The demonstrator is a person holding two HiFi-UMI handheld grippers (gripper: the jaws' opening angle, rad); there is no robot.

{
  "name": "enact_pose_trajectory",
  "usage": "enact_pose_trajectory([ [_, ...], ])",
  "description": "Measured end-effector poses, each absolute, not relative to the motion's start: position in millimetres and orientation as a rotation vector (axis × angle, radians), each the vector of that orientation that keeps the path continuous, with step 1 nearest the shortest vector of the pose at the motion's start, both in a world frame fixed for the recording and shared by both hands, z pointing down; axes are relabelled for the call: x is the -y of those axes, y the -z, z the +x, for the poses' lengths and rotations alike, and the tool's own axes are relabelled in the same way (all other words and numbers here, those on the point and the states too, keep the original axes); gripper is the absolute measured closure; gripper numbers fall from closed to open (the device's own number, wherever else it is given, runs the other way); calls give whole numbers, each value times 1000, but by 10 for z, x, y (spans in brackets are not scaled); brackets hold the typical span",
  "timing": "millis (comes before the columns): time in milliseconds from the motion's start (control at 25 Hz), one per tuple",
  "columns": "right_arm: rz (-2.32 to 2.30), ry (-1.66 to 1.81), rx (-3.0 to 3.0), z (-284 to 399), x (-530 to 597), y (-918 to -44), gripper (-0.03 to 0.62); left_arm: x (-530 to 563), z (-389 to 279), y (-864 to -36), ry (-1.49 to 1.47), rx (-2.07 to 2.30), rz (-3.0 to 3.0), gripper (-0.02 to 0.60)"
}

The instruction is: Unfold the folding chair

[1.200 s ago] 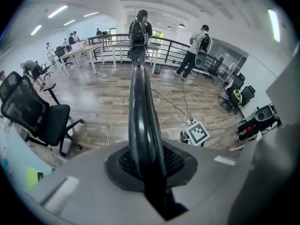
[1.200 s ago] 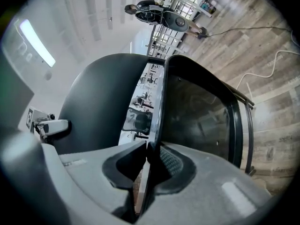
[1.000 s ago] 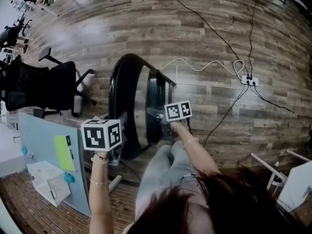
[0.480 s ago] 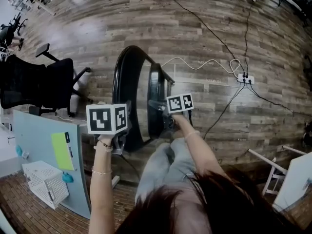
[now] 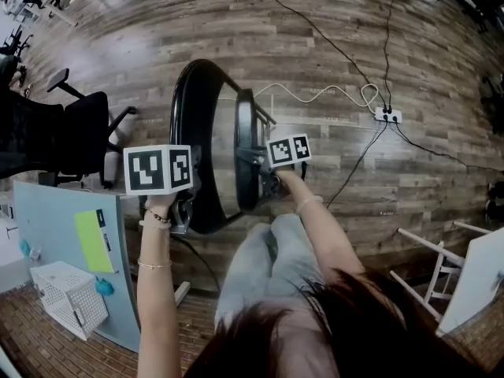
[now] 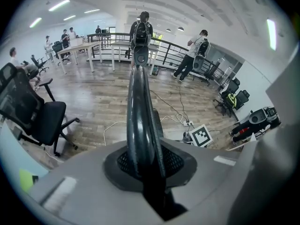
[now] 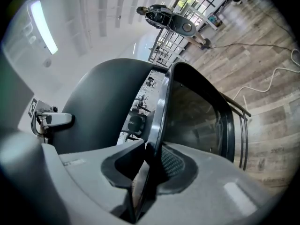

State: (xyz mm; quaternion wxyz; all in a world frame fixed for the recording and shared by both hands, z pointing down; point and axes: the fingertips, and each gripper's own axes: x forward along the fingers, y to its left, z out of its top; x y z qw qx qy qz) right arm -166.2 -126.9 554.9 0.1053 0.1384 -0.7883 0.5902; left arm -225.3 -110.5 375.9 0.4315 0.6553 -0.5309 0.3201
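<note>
The black folding chair (image 5: 183, 124) stands folded on the wood floor, its looped back frame to the left and its seat (image 5: 246, 152) edge-on to the right. My left gripper (image 5: 186, 216) is shut on the back frame's black tube (image 6: 140, 121), which runs up between its pads (image 6: 180, 161). My right gripper (image 5: 264, 184) holds the seat's thin rim (image 7: 158, 111), which is pinched between its pads (image 7: 176, 165). Its jaws have just been opening a little, with the rim still between them. In the right gripper view the seat panel (image 7: 197, 116) fills the right side.
A black office chair (image 5: 71, 132) and a blue-grey partition (image 5: 67, 242) stand left of me, with a white wire basket (image 5: 67, 299) below. A power strip (image 5: 387, 116) with cables lies on the floor to the right. A white frame (image 5: 441, 270) stands at lower right. People (image 6: 196, 50) stand far off.
The chair and both grippers sit a little higher and further left in the head view. Both grips stay on the chair.
</note>
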Motion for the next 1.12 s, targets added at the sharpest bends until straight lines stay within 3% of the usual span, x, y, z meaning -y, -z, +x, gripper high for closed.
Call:
enact_pose_trajectory([
  [1120,507,-1804,2278,-634,1374,-5673,484,1107,-2172,-3872,-740,1282,1643,535],
])
